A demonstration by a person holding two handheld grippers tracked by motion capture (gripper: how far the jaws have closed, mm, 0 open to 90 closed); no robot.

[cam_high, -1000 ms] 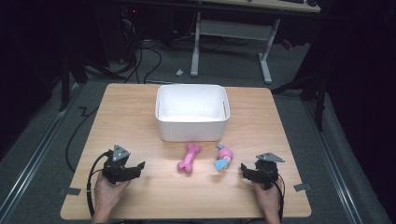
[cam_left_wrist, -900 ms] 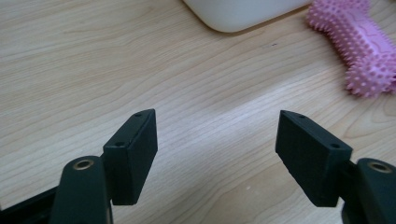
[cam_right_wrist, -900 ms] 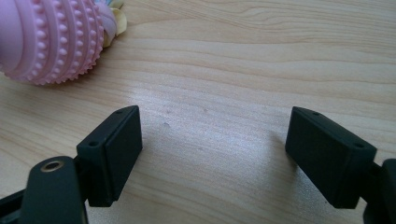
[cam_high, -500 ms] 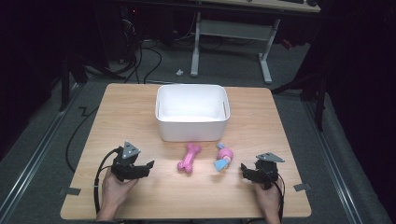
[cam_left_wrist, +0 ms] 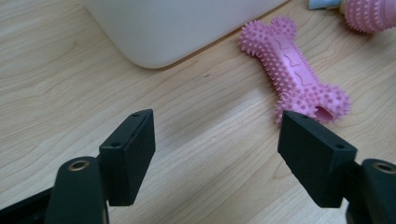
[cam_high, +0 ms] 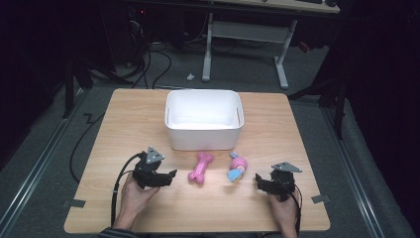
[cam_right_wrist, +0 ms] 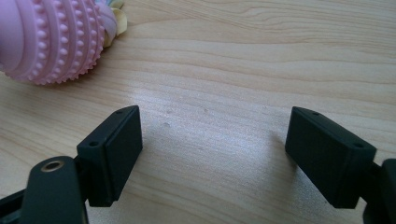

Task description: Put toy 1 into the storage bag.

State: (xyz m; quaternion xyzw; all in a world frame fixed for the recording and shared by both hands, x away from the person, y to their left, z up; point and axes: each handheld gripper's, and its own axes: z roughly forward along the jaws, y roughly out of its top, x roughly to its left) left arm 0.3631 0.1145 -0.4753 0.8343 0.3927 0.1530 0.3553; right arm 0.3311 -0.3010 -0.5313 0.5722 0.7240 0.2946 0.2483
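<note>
Loose items on wooden table, all stationary.
White bin beyond left gripper jaws; pink spiked bone just past its right-hand jaw; pink ribbed toy ahead-left of right gripper jaws.

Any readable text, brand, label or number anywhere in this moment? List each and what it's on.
None can be read. The white bin is unmarked, the black grippers bear no label, and the pink spiky bone toy has only raised wavy marks along its middle, not letters.

Bare table either side of white bin; pink bone toy just beside left gripper.
</note>
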